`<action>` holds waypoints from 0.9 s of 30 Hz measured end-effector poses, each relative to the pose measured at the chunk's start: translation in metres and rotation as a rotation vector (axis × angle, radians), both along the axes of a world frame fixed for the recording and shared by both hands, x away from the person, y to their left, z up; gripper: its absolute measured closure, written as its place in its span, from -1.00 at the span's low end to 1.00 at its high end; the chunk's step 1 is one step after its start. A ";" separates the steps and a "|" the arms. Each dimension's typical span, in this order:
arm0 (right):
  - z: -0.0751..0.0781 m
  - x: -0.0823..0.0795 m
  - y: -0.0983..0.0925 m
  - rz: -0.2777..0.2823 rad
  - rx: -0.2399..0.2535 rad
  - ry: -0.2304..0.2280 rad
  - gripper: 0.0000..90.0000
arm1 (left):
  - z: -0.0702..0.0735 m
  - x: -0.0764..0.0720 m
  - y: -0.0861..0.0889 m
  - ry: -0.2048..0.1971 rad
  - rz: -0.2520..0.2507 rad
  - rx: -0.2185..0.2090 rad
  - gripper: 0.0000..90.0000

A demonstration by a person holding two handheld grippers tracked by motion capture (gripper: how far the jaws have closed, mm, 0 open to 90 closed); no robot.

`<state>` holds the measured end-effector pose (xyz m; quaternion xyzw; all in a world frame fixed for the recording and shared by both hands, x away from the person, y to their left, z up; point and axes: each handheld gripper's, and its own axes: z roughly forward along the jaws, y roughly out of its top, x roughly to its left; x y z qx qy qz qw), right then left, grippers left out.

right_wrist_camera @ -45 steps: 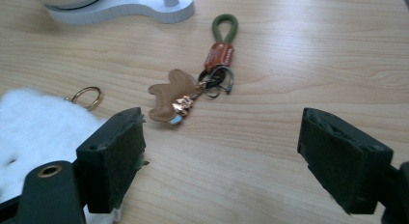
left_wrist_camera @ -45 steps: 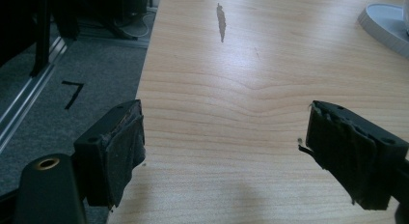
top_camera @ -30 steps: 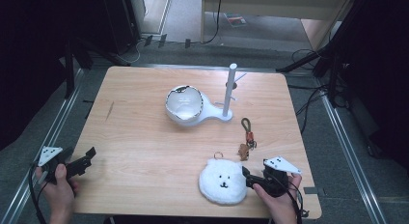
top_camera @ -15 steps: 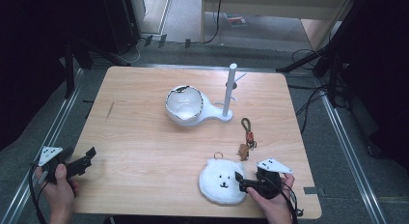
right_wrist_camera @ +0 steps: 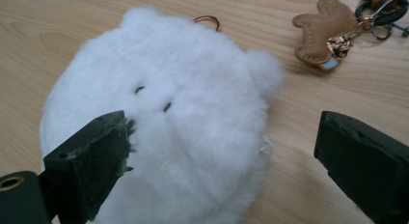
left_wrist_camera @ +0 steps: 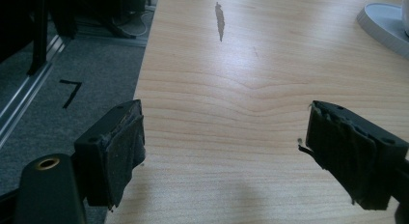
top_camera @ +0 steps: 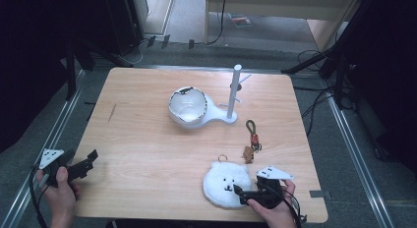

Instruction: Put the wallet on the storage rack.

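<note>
- Right gripper view: our right gripper [right_wrist_camera: 222, 156] gapes over the white plush bear face [right_wrist_camera: 164, 118], which lies flat on the surface [right_wrist_camera: 58, 21].
- Risk: pinching fur only, so it slips.
- Left gripper [left_wrist_camera: 226, 151] released, idle.

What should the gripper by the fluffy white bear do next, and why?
Probably ease the right hand-held gripper a little further forward, then close. Its jaws stand open, one over the white bear pouch and the other beside it above the table, gripping nothing.
</note>
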<state>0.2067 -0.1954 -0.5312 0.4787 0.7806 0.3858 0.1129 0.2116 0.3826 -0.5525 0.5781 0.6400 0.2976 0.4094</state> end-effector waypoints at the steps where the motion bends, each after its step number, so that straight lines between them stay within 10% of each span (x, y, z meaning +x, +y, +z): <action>1: 0.000 -0.001 0.001 0.004 -0.005 0.002 -0.89 | 0.000 0.000 0.000 0.001 -0.001 -0.002 -0.68; 14: -0.012 0.001 0.010 0.021 -0.066 0.016 -0.80 | 0.000 0.000 -0.001 0.003 -0.002 -0.008 -0.68; 27: -0.012 -0.002 0.013 0.043 -0.083 -0.035 -0.08 | 0.000 0.001 -0.001 0.009 -0.004 -0.005 -0.68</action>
